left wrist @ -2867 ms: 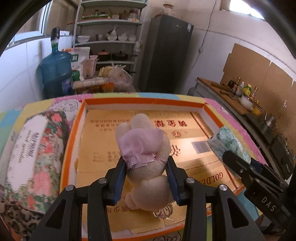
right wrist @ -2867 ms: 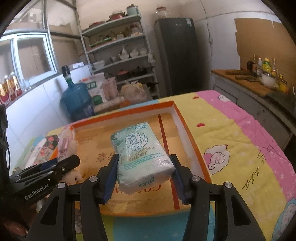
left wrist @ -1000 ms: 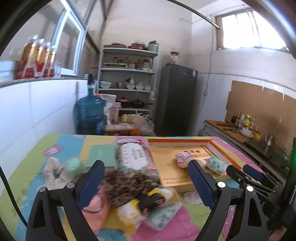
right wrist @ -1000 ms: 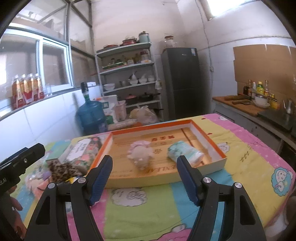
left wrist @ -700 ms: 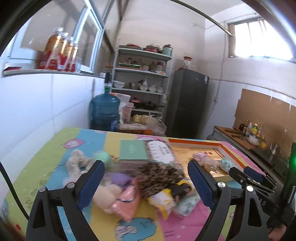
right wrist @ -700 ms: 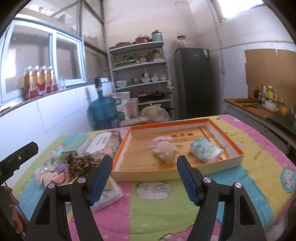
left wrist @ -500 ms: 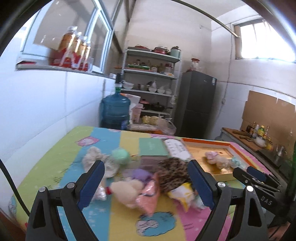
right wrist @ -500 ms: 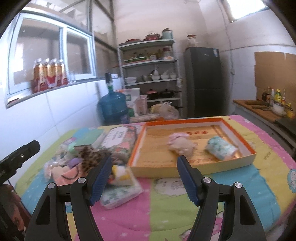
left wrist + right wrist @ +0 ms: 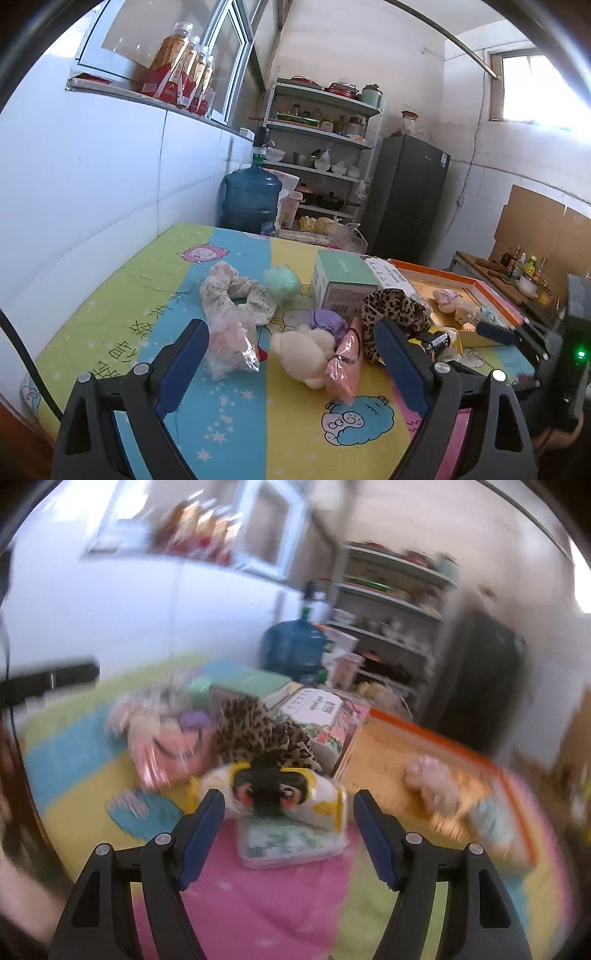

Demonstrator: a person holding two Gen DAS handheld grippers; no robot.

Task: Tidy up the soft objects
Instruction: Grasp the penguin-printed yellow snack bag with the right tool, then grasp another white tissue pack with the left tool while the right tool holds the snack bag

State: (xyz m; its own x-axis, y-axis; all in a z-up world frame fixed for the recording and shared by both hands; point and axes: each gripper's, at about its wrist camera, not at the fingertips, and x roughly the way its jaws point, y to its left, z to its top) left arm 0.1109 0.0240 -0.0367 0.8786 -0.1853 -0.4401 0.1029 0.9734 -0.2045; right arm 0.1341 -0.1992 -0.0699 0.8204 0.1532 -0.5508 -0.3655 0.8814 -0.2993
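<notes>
Soft things lie heaped on the cartoon-print cover: a cream plush toy [image 9: 304,349], a pink packet [image 9: 343,363], a bagged pink item [image 9: 229,345], a floral scrunchie [image 9: 236,295], a mint puff [image 9: 282,282] and a leopard scrunchie [image 9: 393,314]. My left gripper [image 9: 291,352] stands open, empty, just short of the plush. In the blurred right wrist view my right gripper [image 9: 288,823] is open before a yellow-and-white plush [image 9: 288,794] lying on a tissue pack [image 9: 291,843]. The orange-rimmed box [image 9: 480,291] holds a pink-capped doll [image 9: 448,299] and a tissue pack.
A mint carton [image 9: 343,280] and a floral pack [image 9: 321,716] stand between the heap and the box. Behind the table are a blue water jug [image 9: 253,197], shelves [image 9: 325,155] and a dark fridge [image 9: 410,199]. The white wall runs along the left.
Both grippers, earlier shut on the doll and the tissue pack over the box, have let go and swung left to the heap. The right view has rolled and dropped closer.
</notes>
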